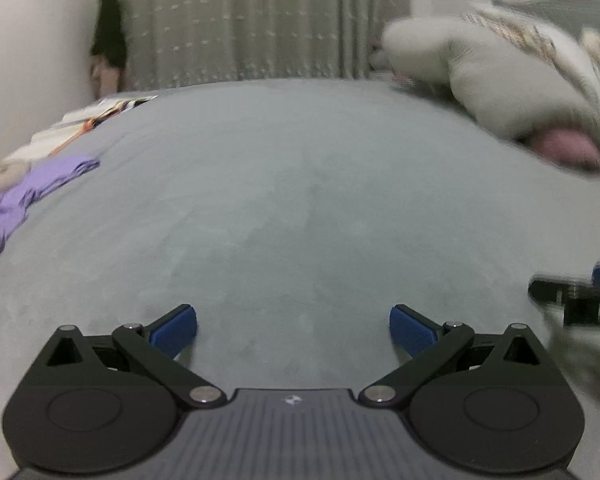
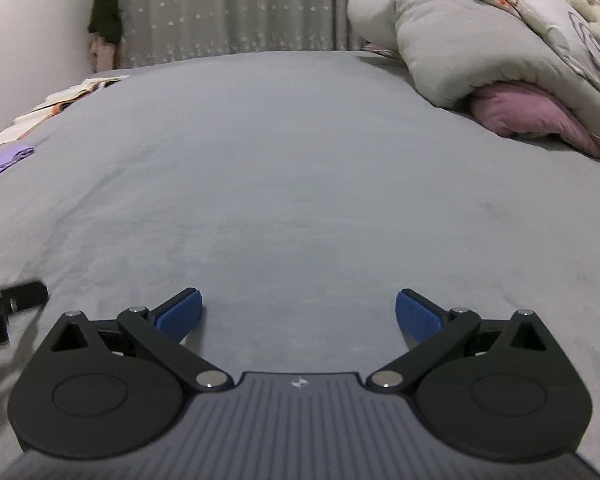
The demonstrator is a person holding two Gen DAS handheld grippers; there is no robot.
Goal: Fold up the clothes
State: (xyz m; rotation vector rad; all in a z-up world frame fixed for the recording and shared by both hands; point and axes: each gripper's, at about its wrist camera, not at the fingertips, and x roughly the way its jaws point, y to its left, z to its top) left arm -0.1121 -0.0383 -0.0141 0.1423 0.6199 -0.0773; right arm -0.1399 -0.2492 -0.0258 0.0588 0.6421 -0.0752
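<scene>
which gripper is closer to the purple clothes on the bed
Left. The purple clothes lie ahead and left of the open left gripper; the open right gripper sits farther right of them.

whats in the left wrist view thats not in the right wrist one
Only the left wrist view shows the left gripper open over the bed, with the right gripper at its right edge. Only the right wrist view shows the right gripper open and a cream plush toy on the duvet. Both show the grey sheet, purple garment, duvet and curtain.

On the bed (image 2: 300,168), clothes (image 1: 16,196) lie far left, bedding (image 2: 480,40) far right.
</scene>
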